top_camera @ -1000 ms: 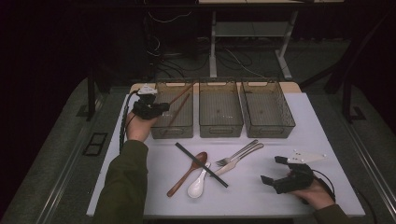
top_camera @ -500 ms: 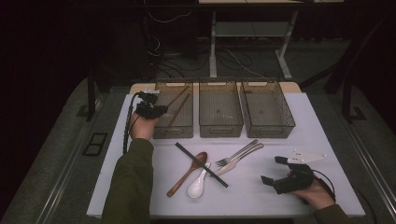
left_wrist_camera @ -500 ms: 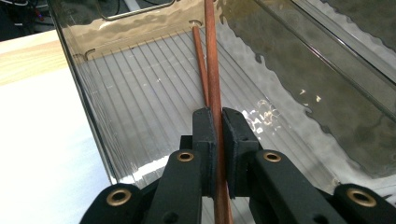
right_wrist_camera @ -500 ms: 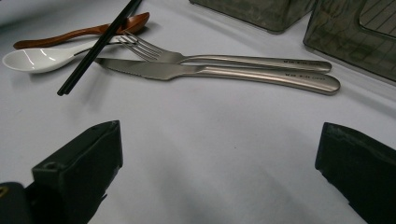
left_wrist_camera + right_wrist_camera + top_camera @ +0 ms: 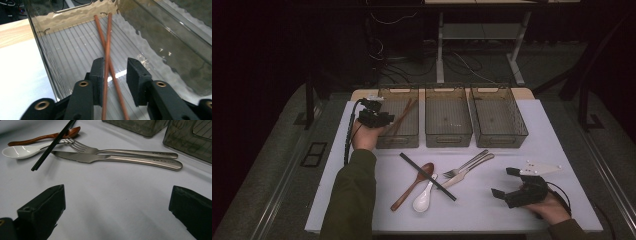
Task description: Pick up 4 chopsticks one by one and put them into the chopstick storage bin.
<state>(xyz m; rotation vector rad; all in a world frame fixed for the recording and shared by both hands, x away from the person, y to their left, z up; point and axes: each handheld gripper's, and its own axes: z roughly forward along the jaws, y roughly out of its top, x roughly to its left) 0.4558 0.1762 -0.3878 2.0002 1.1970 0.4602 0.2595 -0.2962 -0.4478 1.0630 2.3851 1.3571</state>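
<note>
Chopsticks (image 5: 108, 47) lie crossed between your left gripper's (image 5: 117, 75) just-parted jaws; withdrawing toward 6 o'clock could snag one.

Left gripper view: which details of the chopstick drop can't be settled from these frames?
- Brown chopsticks: near ends cut off by the bottom edge of the left gripper view.
- Left gripper, jaws just opening: pad contact with one stick unclear.
- High view: sticks in the left bin too small and dark.
</note>
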